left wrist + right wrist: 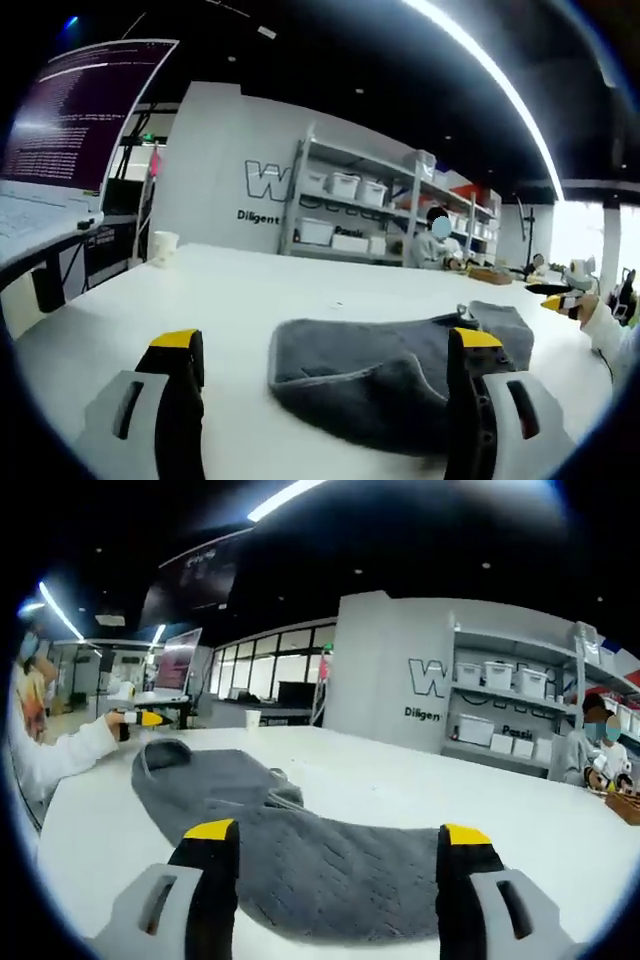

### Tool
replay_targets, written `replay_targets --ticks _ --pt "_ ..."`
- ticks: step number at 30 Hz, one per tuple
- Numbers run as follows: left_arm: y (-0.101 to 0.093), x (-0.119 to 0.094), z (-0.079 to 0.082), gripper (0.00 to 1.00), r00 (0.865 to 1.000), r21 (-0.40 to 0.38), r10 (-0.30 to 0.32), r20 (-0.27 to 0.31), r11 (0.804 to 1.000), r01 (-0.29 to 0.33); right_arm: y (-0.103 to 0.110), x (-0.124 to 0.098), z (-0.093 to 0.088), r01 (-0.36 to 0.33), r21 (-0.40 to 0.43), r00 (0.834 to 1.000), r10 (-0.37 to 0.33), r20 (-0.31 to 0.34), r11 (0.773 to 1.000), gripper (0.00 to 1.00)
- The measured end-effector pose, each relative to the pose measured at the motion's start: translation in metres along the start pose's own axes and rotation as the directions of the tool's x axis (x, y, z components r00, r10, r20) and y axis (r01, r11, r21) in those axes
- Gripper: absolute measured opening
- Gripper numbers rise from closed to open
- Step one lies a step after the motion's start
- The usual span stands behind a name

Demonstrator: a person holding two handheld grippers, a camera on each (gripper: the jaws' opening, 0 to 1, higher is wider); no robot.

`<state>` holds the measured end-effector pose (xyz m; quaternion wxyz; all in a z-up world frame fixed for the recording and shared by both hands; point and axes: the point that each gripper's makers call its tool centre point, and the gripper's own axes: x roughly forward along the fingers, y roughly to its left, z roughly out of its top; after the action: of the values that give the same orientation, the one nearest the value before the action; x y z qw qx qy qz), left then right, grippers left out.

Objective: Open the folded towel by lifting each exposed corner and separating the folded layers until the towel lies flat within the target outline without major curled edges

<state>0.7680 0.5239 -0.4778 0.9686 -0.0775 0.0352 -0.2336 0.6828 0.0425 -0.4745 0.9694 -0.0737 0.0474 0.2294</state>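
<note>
The grey towel (400,375) lies rumpled and partly folded on the white table (240,290), with one layer doubled over and a raised fold at its far end. In the left gripper view it sits just ahead of the left gripper (325,365), whose jaws stand wide apart and hold nothing. In the right gripper view the towel (300,850) stretches between and beyond the right gripper (338,845), also spread wide and empty. Shelves (370,205) with white bins stand behind.
</note>
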Motion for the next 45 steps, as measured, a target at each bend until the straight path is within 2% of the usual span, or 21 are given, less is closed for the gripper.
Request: replay_targets --ticks 4,6,8,12,14,16,19,22,24,25,27,29,30,32,34,37,40,42,45 --pt "0.001 -0.001 0.005 1.00 0.999 0.008 -0.009 0.033 1.000 0.009 -0.011 -0.008 -0.005 0.013 0.011 1.000 -0.013 0.010 1.000 0.90" --pt "-0.003 -0.001 0.004 1.00 0.999 0.013 -0.021 0.031 1.000 0.021 -0.016 -0.012 -0.010 0.022 0.013 1.000 -0.022 0.010 1.000 0.95" --pt "-0.007 -0.001 0.000 1.00 0.999 0.027 -0.030 0.022 0.999 0.029 -0.017 -0.014 -0.018 0.021 0.021 0.999 -0.020 -0.025 1.000 1.00" --pt "-0.028 -0.005 -0.014 1.00 0.998 0.029 -0.066 -0.007 0.997 0.066 -0.013 -0.016 -0.016 -0.015 0.025 1.000 0.016 -0.019 1.000 0.99" --pt "-0.044 -0.005 -0.021 1.00 0.994 0.040 -0.097 -0.040 0.994 0.099 -0.012 -0.017 -0.015 -0.021 0.024 1.000 0.022 -0.017 0.999 0.99" --pt "-0.059 -0.005 -0.022 0.99 0.991 0.071 -0.116 -0.067 0.990 0.121 -0.012 -0.017 -0.014 -0.022 0.021 1.000 0.022 -0.013 1.000 0.99" --pt "-0.073 -0.003 -0.014 0.90 0.991 0.122 -0.103 -0.081 0.986 0.112 -0.008 -0.016 -0.017 -0.033 0.025 0.999 0.033 -0.020 0.999 0.99" --pt "-0.075 0.000 -0.009 0.76 0.992 0.130 -0.041 -0.121 0.990 0.057 -0.006 -0.014 -0.026 -0.041 0.038 0.998 0.043 -0.052 0.998 0.99" --pt "-0.077 0.002 -0.013 0.68 0.982 0.166 -0.016 -0.189 0.985 0.048 -0.003 -0.014 -0.026 -0.051 0.050 0.997 0.054 -0.054 0.997 0.99" --pt "-0.076 0.003 -0.013 0.64 0.979 0.190 -0.002 -0.204 0.981 0.041 -0.002 -0.014 -0.026 -0.055 0.053 0.997 0.058 -0.052 0.997 0.99" --pt "-0.075 0.008 -0.023 0.57 0.952 0.273 0.044 -0.303 0.961 0.042 -0.001 -0.015 -0.024 -0.054 0.052 0.997 0.056 -0.047 0.997 0.99" --pt "-0.071 0.011 -0.034 0.50 0.922 0.306 0.079 -0.380 0.951 0.045 -0.001 -0.015 -0.024 -0.051 0.039 0.997 0.053 -0.050 0.998 0.99" --pt "-0.072 0.014 -0.042 0.48 0.900 0.307 0.084 -0.429 0.950 0.057 -0.002 -0.016 -0.024 -0.043 0.033 0.998 0.045 -0.049 0.999 0.99" --pt "-0.074 0.023 -0.043 0.44 0.897 0.300 0.081 -0.434 0.952 0.059 -0.003 -0.016 -0.024 -0.037 0.023 0.998 0.038 -0.053 0.999 0.98" --pt "-0.072 0.029 -0.044 0.36 0.885 0.325 0.096 -0.456 0.943 0.066 -0.004 -0.016 -0.024 -0.035 0.022 0.998 0.036 -0.053 0.999 0.98" --pt "-0.069 0.036 -0.045 0.31 0.872 0.364 0.135 -0.470 0.930 0.052 -0.003 -0.017 -0.023 -0.040 0.030 0.998 0.041 -0.043 0.999 0.97" --pt "-0.064 0.037 -0.050 0.20 0.853 0.353 0.149 -0.501 0.935 0.044 -0.003 -0.018 -0.022 -0.037 0.027 0.998 0.038 -0.040 0.999 0.97" --pt "-0.065 0.036 -0.051 0.16 0.851 0.333 0.140 -0.507 0.942 0.044 -0.002 -0.019 -0.021 -0.036 0.022 0.999 0.037 -0.038 0.999 0.96" --pt "-0.068 0.030 -0.049 0.06 0.853 0.344 0.134 -0.504 0.937 0.056 -0.002 -0.019 -0.020 -0.035 0.021 0.999 0.036 -0.034 0.999 0.96"
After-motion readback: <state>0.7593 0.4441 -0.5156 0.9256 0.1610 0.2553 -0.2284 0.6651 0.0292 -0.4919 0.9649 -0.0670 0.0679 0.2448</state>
